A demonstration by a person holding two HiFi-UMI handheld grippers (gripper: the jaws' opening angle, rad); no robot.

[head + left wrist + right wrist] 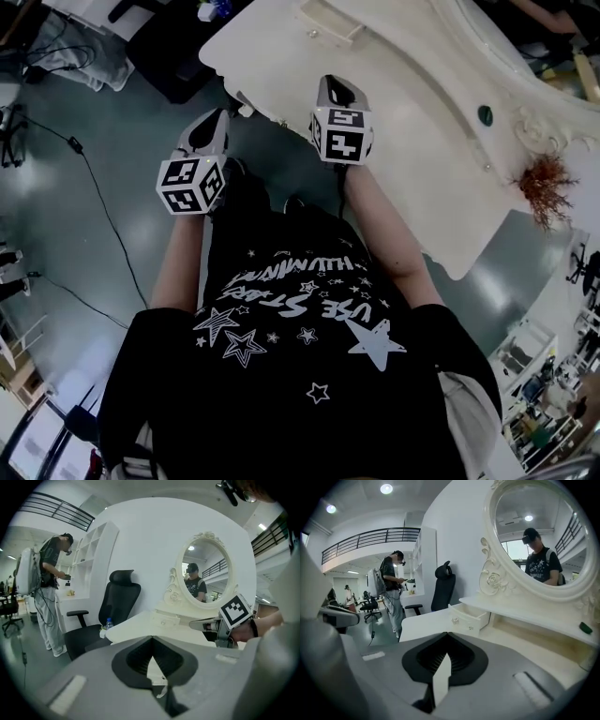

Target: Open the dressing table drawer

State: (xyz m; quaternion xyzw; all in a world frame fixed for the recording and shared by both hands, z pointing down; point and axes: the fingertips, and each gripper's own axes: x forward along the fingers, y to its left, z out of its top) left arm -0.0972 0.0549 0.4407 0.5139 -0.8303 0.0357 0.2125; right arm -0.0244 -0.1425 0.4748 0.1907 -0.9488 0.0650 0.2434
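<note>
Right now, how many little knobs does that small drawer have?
2. Both are on the front of the pulled-out drawer: the left knob and the right knob. The whole front shows, so none seem hidden.

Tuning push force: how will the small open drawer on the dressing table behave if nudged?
The drawer looks small and shallow, so probably light and easy-sliding. Its two knobs sit apart, so an off-centre push might skew and bind it. Painted wood look: likely stiff.

A black office chair [119, 606] is seen beside a white shelf unit [96, 550], a small bottle [108, 623] is placed just beside the chair, a person [49, 592] is standing further left, and a cable [98, 202] is laid across the grey floor [56, 234].
</note>
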